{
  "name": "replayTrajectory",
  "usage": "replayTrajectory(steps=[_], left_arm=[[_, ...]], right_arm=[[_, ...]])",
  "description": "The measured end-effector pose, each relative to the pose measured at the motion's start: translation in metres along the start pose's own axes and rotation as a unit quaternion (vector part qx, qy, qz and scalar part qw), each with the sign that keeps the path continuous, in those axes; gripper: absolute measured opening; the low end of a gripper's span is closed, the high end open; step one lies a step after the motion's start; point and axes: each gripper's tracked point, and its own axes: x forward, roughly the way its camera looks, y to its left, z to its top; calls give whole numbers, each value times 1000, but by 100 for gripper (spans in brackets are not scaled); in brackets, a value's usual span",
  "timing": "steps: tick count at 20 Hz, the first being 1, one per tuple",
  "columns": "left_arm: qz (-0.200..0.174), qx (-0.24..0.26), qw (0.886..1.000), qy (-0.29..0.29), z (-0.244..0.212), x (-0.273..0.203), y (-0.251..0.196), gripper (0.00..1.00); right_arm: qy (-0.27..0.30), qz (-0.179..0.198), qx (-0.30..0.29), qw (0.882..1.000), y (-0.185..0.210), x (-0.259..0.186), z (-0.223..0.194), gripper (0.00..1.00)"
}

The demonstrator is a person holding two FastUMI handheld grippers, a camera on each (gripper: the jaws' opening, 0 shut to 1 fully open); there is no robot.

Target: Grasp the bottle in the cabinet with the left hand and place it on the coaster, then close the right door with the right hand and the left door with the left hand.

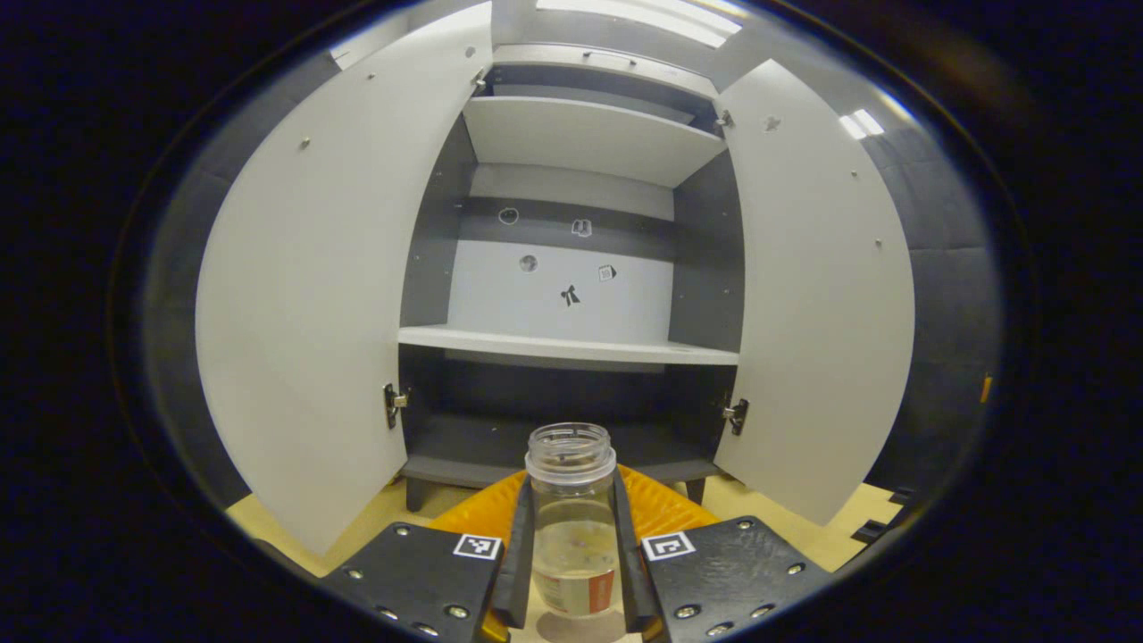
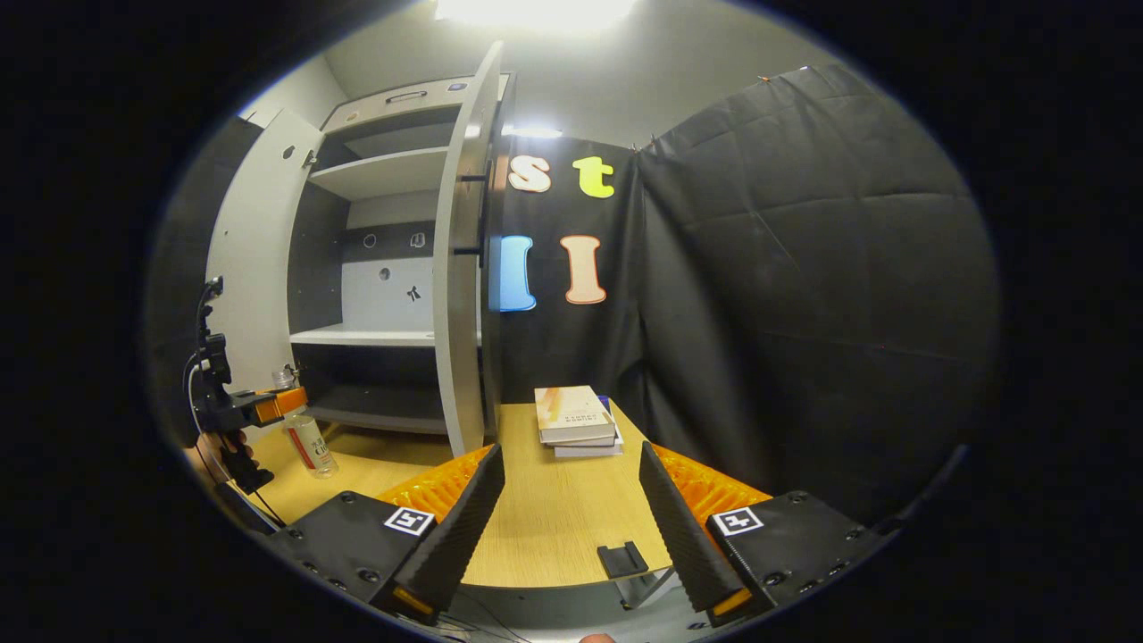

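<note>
Bottle [image 1: 571,518] out of the cabinet [image 1: 571,348] and pinched between both fingers of our left gripper [image 1: 571,572], that's where we stand. We see it upright in the left gripper view, lidless, clear, a little liquid in the bottom, held in front of the cabinet's lowest shelf. Just beneath it at the bottom edge sits a pale round shape that may be the coaster; we can't say for sure, nor whether the bottle rests on it yet.

From the right gripper view we catch the bottle [image 2: 308,438] off to the left, low over the wooden table [image 2: 554,518], with the left gripper [image 2: 268,406] clamped near its top.

Our right gripper [image 2: 571,527] hangs idle over the table, fingers spread wide with nothing between them, a stack of books [image 2: 576,420] lying ahead of it.

So by our reckoning the grasp and the carry are done, the release is not. Both doors are wide open: the left door [image 1: 304,295] swung out to one side, the right door [image 1: 821,286] to the other. Left to do: let go of the bottle, then right door with the right gripper, left door with the left.
</note>
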Motion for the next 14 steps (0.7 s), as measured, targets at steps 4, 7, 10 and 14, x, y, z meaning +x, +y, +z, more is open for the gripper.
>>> replayTrajectory(steps=[4, 7, 10, 14], left_arm=[[-3, 27, 999, 21, -36, -3, -7, 42], [1, 41, 999, 31, -61, -3, -9, 42], [8, 37, 998, 41, -82, 0, -9, 42], [18, 31, 998, 42, -95, -4, -10, 43]], right_arm=[[4, 2, -7, 1000, 2, 1, -2, 97], [6, -1, -13, 1000, 0, 3, -4, 97], [17, 1, -17, 1000, 2, 5, -10, 97], [14, 3, -29, 999, 2, 6, -6, 96]])
